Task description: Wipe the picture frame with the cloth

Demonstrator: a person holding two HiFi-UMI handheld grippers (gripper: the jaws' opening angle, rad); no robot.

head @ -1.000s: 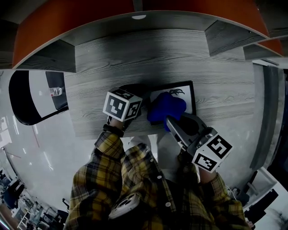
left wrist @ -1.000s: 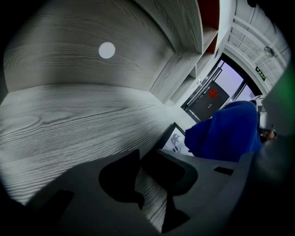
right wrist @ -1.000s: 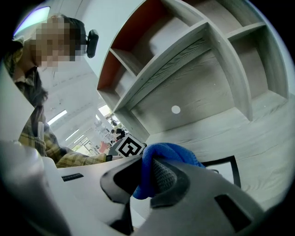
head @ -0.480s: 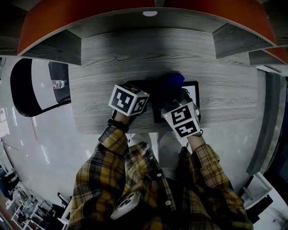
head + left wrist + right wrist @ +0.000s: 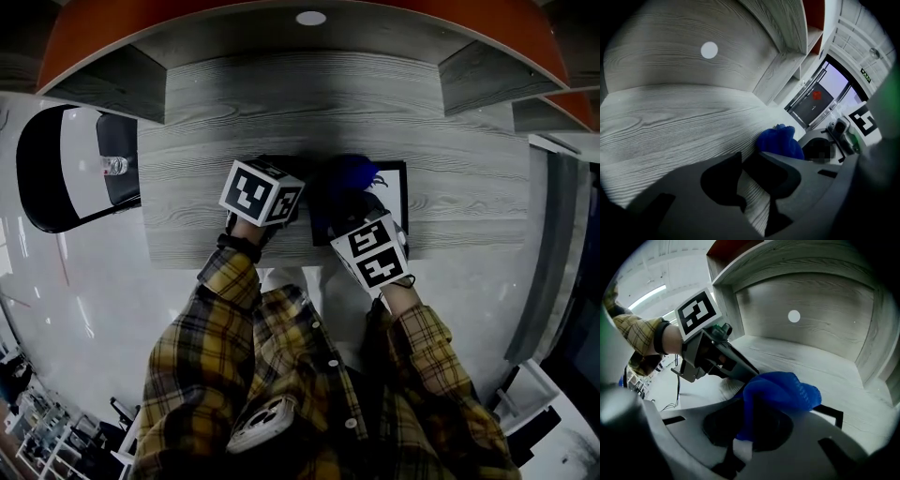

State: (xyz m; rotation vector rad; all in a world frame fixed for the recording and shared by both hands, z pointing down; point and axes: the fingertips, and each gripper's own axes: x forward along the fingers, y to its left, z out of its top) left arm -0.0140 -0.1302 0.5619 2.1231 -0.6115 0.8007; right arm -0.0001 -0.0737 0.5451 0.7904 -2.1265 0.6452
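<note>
So w/ your right hand-held gripper (image 5: 750, 427) clamping the cloth (image 5: 780, 390), left hand-held gripper (image 5: 747, 161) pinching the picture frame (image 5: 394, 199), wipe flat n light.

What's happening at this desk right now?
A person in a plaid shirt works two handheld tools at a grey wood desk. The right tool is clamped on a bunched blue cloth and presses it onto the upper left part of the picture frame, which lies flat on the desk. The left tool sits at the frame's left edge and appears to grip that dark edge, steadying it. The wipe is under way.
</note>
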